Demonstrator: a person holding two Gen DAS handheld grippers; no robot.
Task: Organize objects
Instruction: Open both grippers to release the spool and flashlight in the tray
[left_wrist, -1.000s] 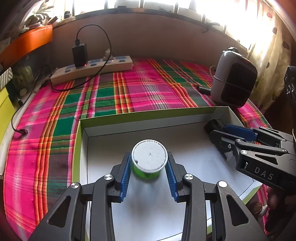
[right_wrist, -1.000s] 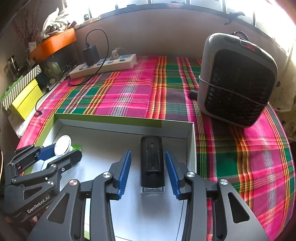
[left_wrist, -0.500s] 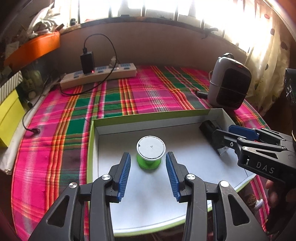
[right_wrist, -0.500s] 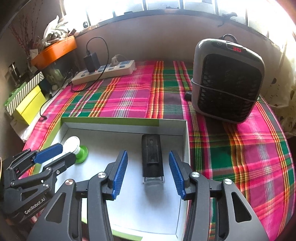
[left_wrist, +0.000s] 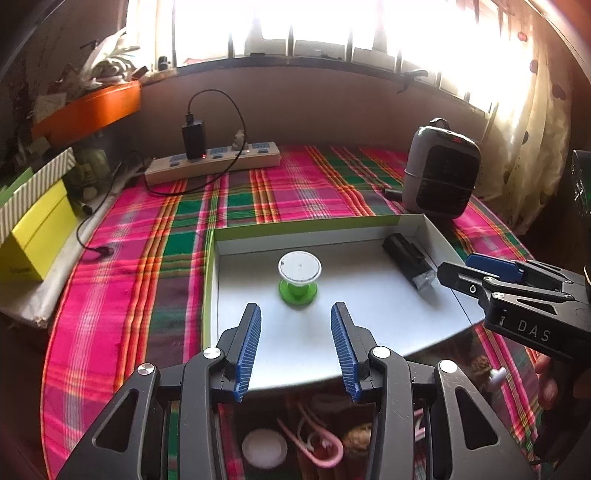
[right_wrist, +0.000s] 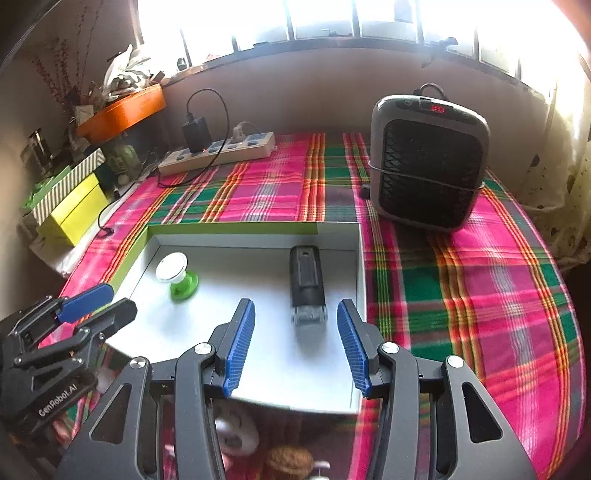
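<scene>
Since the earlier frames both grippers have drawn back toward the near edge of the box and risen; their jaws have just been opening, and nothing lies between either pair now. The left gripper (left_wrist: 295, 345) stands wide apart and empty, short of the green spool (left_wrist: 298, 277), which sits upright on the white floor of the box (left_wrist: 369, 325), left of centre. The right gripper (right_wrist: 295, 347) is likewise spread and empty, with the black device (right_wrist: 307, 284) lying flat just beyond its tips, close to the box's right wall.

The left view alone reads "DAS" on the right gripper's body; the right view alone reads "GenRobot.AI" on the left gripper's body and shows red digits, illegible, on the heater (right_wrist: 426, 162).

Beyond the box, on the plaid cloth (left_wrist: 147, 277), a power strip (left_wrist: 212, 162) lies along the far wall with a black adapter plugged in.
</scene>
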